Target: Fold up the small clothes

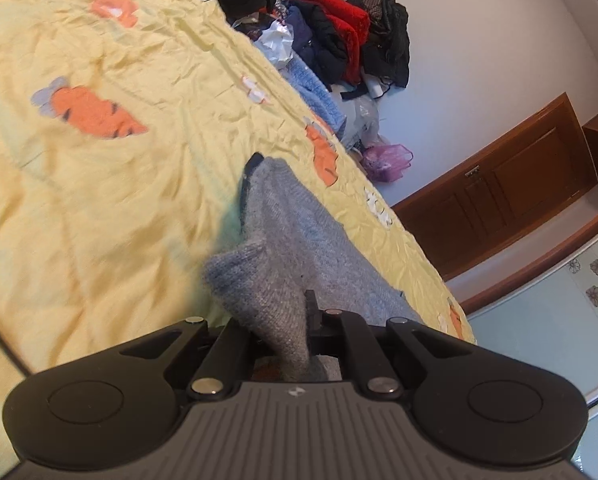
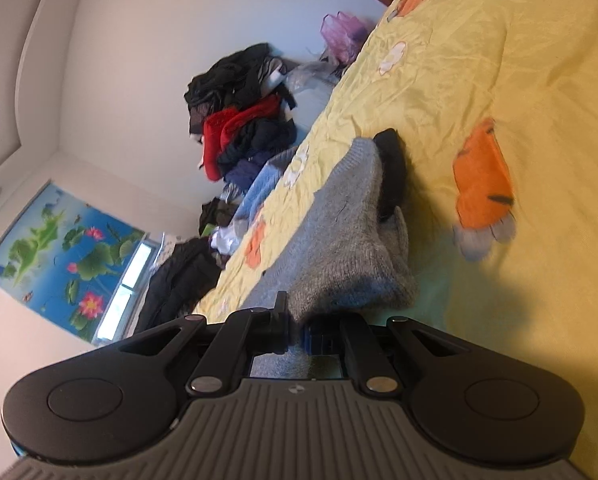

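Observation:
A small grey knitted garment (image 1: 283,256) lies on the yellow carrot-print bedspread (image 1: 99,184), with a fold raised toward the cameras. My left gripper (image 1: 295,332) is shut on one near edge of it. My right gripper (image 2: 299,328) is shut on the garment's (image 2: 347,248) other near edge. A dark object (image 2: 393,168) shows at the garment's far end, also in the left wrist view (image 1: 249,176); I cannot tell what it is.
A pile of dark, red and blue clothes (image 1: 339,36) and plastic bags (image 1: 387,160) lie beside the bed against the wall. A wooden cabinet (image 1: 499,192) stands at the right. The clothes pile (image 2: 243,128) and a lotus poster (image 2: 63,248) show in the right wrist view.

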A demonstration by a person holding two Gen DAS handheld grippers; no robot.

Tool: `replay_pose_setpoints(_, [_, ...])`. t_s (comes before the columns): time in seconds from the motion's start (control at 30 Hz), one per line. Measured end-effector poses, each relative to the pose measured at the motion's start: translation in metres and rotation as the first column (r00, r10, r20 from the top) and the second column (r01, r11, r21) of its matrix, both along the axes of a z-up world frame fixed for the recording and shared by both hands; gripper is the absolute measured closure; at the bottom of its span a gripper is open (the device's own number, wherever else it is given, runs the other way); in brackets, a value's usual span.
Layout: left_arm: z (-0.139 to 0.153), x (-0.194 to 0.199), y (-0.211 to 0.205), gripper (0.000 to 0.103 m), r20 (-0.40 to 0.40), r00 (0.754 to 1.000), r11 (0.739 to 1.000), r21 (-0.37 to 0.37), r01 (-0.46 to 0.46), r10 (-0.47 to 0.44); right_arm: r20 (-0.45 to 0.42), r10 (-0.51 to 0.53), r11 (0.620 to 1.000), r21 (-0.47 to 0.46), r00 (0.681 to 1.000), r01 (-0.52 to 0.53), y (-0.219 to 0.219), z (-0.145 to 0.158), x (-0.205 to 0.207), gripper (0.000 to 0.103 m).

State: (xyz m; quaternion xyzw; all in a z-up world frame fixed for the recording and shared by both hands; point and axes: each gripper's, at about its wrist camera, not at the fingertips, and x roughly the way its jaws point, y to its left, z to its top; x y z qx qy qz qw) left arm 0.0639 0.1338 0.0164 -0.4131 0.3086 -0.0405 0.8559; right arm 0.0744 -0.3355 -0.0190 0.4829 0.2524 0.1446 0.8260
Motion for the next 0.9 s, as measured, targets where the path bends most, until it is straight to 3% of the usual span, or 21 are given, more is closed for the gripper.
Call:
replay_pose_setpoints(0.27, [-0.002, -0.068, 0.021, 0.098, -0.062, 0.995, 0.997, 0.031, 0.077, -0.075, -0.010, 0.091, 0.996, 0.005, 0.996, -0.091, 0.003, 0.013, -0.076, 0.088])
replay_pose_setpoints(0.5, [-0.021, -0.100, 0.028, 0.097, -0.162, 0.980, 0.986, 0.096, 0.136, -0.119, -0.176, 0.113, 0.993, 0.053, 0.978, -0.105, 0.004, -0.018, -0.137, 0.087])
replay_pose_setpoints(0.6, [-0.024, -0.103, 0.028, 0.094, -0.158, 0.978, 0.978, 0.134, 0.158, -0.137, -0.248, 0.087, 0.996, 0.024, 0.965, -0.084, 0.006, -0.032, -0.138, 0.071])
replay_pose_setpoints(0.67, [-0.015, -0.108, 0.034, 0.088, -0.169, 0.978, 0.974, 0.174, 0.148, -0.118, -0.237, 0.070, 0.997, -0.021, 0.969, -0.077, 0.004, -0.026, -0.143, 0.051])
replay_pose_setpoints(0.73, [0.000, -0.120, 0.045, 0.076, -0.141, 0.988, 0.961, 0.258, 0.096, -0.061, -0.207, 0.022, 0.996, -0.082, 0.978, -0.039, -0.006, -0.013, -0.152, 0.040])
replay_pose_setpoints(0.77, [0.008, -0.125, 0.052, 0.073, -0.117, 0.993, 0.949, 0.312, 0.051, -0.015, -0.186, -0.010, 0.992, -0.127, 0.982, -0.014, -0.014, -0.006, -0.155, 0.039])
replay_pose_setpoints(0.9, [0.045, -0.115, 0.066, 0.037, 0.023, 0.993, 0.869, 0.483, -0.110, 0.113, -0.087, -0.092, 0.943, -0.327, 0.992, 0.059, -0.039, 0.026, -0.137, 0.038])
